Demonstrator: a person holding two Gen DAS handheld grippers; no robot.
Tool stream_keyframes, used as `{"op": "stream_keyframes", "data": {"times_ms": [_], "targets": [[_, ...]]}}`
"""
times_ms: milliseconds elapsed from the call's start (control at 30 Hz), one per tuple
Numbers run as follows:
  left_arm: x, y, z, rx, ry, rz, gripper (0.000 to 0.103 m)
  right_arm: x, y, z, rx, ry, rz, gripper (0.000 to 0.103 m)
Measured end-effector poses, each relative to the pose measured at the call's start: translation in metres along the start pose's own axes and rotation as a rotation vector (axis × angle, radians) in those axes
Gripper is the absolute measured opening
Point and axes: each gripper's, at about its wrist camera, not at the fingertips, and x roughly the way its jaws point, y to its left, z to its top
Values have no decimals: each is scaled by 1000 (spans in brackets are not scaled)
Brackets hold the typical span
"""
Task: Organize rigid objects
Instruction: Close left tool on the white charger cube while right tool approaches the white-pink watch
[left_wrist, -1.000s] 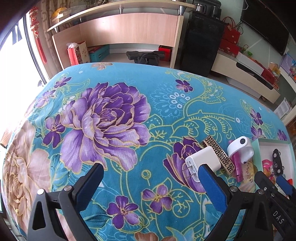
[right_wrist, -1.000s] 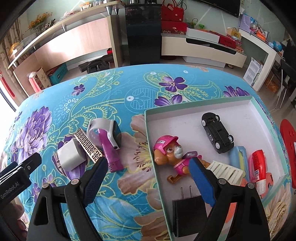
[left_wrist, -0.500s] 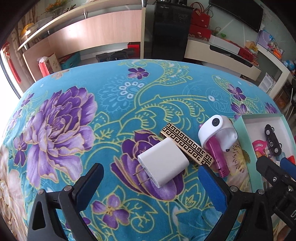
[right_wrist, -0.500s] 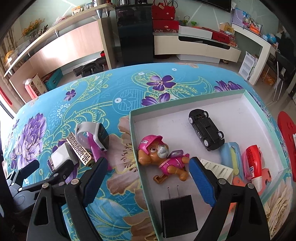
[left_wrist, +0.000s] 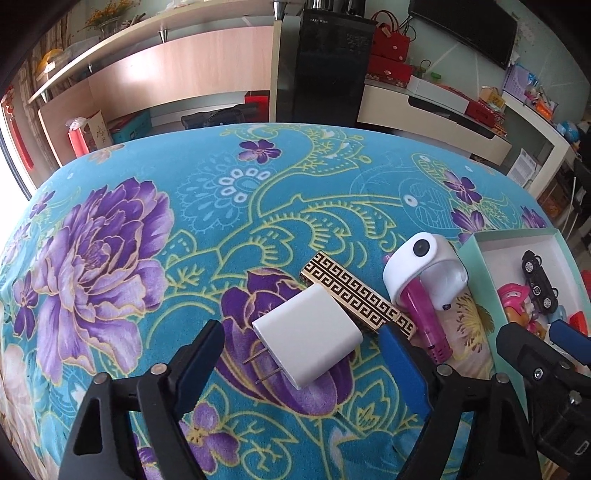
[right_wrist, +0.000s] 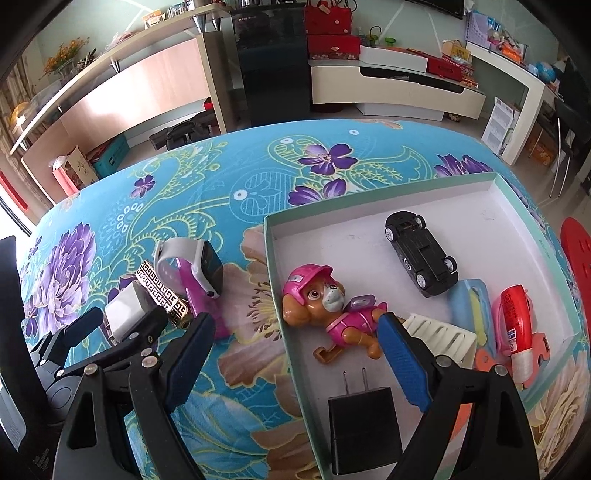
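Note:
A white charger plug (left_wrist: 308, 336) lies on the flowered cloth, prongs toward me. My left gripper (left_wrist: 301, 360) straddles it with its jaws closing; both blue pads still stand clear of the plug's sides. In the right wrist view the plug (right_wrist: 123, 312) sits between the left gripper's (right_wrist: 114, 325) fingers. Behind the plug lie a gold-and-black patterned bar (left_wrist: 354, 291) and a white smartwatch (left_wrist: 424, 269) resting on a pink stick (left_wrist: 424, 321). My right gripper (right_wrist: 297, 356) hangs open over the left wall of the mint-edged box (right_wrist: 273, 266), holding nothing.
The box holds a pink toy dog (right_wrist: 325, 306), a black toy car (right_wrist: 421, 254), a black charger (right_wrist: 364, 428), a white ribbed piece (right_wrist: 439, 339) and a red tube (right_wrist: 515, 332). Flowered cloth (left_wrist: 147, 221) stretches left and back. Shelves and a black cabinet stand beyond the table.
My left gripper swung right across the cloth until the white plug came between its fingers, and its jaws have narrowed. The right gripper has hardly shifted over the box.

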Motion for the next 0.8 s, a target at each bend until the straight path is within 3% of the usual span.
{"op": "stream_keyframes", "data": {"times_ms": [67, 200, 567, 800], "targets": [[-1, 0, 0, 0, 0, -11, 82, 0, 0, 0, -3, -1, 0, 90], [-1, 0, -1, 4, 5, -8, 63, -1, 2, 0, -8, -2, 2, 90], [-8, 9, -4, -14, 10, 3, 62, -2, 9, 1, -23, -10, 35, 89], [-14, 32, -5, -58, 5, 57, 62, 5, 24, 4, -54, -2, 67, 89]]}}
